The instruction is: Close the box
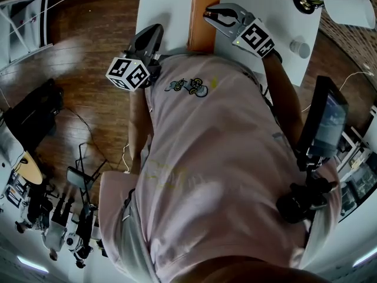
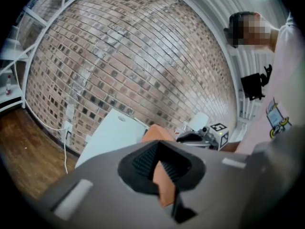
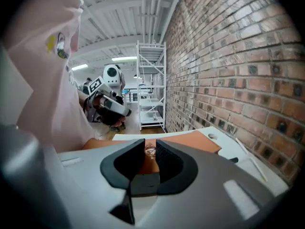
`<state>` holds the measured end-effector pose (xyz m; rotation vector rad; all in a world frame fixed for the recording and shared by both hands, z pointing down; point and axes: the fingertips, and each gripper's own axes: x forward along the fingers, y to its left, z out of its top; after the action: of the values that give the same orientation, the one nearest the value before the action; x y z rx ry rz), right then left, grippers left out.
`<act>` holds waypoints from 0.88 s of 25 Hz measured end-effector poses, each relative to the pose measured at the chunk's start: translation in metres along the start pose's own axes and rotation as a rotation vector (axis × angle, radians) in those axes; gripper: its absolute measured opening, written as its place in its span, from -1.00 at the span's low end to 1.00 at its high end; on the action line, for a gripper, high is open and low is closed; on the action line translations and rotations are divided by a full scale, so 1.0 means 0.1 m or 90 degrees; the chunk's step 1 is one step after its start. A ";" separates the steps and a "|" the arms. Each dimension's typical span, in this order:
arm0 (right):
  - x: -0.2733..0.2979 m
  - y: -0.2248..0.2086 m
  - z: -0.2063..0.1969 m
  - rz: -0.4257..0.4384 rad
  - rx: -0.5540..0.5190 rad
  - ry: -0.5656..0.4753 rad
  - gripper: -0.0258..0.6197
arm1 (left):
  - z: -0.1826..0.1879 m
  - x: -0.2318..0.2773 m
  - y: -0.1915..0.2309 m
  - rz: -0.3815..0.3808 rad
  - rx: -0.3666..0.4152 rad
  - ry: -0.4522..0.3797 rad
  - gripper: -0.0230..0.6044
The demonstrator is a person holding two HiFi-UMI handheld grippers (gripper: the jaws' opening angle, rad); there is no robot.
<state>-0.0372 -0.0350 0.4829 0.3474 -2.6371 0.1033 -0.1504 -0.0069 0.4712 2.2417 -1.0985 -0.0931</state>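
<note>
One box (image 1: 203,13), flat and orange-brown, lies on the white table (image 1: 165,5) in front of me, running away from my chest toward the far edge. From above only a strip of its top shows, level and plain, and no view looks inside it, so I cannot tell what it holds.

At its left side, near but apart from it in the head view, is my left gripper (image 1: 152,33). Its fingers (image 2: 143,161) are closed together at the tips. Orange from the box shows in the slit behind them, but I cannot tell whether they pinch any of it.

At the box's right edge, further up the table, is my right gripper (image 1: 215,15), pointing across toward the left one. Its fingers (image 3: 169,159) stand a little apart, with a narrow gap. A small clear shiny thing (image 3: 150,150) shows in that gap near the tips, with the orange surface below it. What it is, and whether the pads touch it, I cannot make out.

Off to the right on the table stands a small clear cup (image 1: 299,48), well apart from the box. A brick wall (image 3: 228,56) rises behind the table
</note>
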 end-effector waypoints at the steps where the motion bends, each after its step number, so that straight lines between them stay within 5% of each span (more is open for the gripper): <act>1: 0.00 0.00 0.00 0.000 0.012 -0.009 -0.70 | 0.01 0.01 -0.01 -0.001 0.005 0.004 -0.91; 4: -0.01 0.03 0.04 0.015 0.044 -0.024 -0.67 | 0.03 0.08 -0.10 -0.012 0.037 0.025 -0.90; 6: -0.08 0.05 0.08 0.044 0.093 -0.060 -0.01 | 0.04 0.18 -0.21 -0.026 0.078 0.047 -0.80; 7: -0.13 0.04 0.13 0.051 0.121 -0.085 0.09 | 0.05 0.23 -0.28 -0.036 0.102 0.058 -0.79; 11: -0.34 -0.11 0.20 0.002 0.155 -0.115 0.09 | 0.04 0.52 -0.54 -0.076 0.211 0.133 -0.66; 16: -0.52 -0.07 -0.20 -0.062 0.179 -0.068 0.09 | -0.58 0.86 -0.72 -0.161 0.369 0.370 -0.19; 22: -0.60 0.00 -0.53 -0.078 0.285 -0.080 0.06 | -0.53 1.08 -1.01 -0.231 0.307 0.388 -0.26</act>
<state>0.0375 -0.0143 0.5016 0.6826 -2.6894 0.6561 0.0064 -0.0137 0.4778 2.5969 -0.4014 0.7279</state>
